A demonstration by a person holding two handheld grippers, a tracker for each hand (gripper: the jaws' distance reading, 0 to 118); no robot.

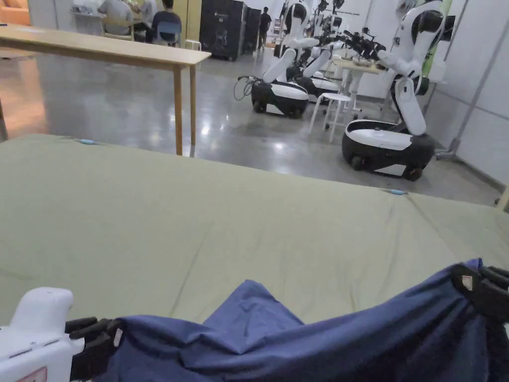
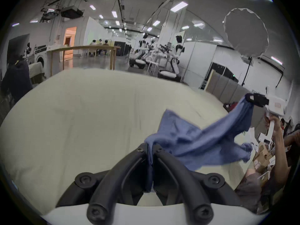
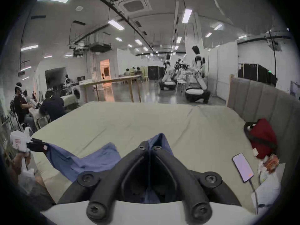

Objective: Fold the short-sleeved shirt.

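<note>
Blue cloth, the short-sleeved shirt [image 1: 308, 343], hangs stretched between the two claws above the near edge of a bed spread with a pale green sheet [image 1: 209, 224]. Its upper hem runs taut from one claw to the other, sagging a little in the middle, and one loose corner stands up in a peak between them.

At the shirt's left end, the left claw [image 2: 150, 145] has its black jaws closed tight on a pinch of the fabric, which bunches between the tips and trails down inside them. At the right end, the right claw [image 3: 149, 145] is likewise clamped on the cloth, with a small blue flap poking up past its tips. It sits higher than the left one in the head view. From the left gripper view, a hand [image 2: 274, 123] grips the right tool's white handle.

Toward the bed's right side lie a phone [image 3: 243, 167] with a lit screen and a red bag [image 3: 263, 137] against a grey padded headboard [image 3: 259, 98]. Beyond the bed is polished floor, a long wooden desk [image 1: 104, 47], and several white wheeled robots [image 1: 397, 124]. Some people sit at the far end of the room.
</note>
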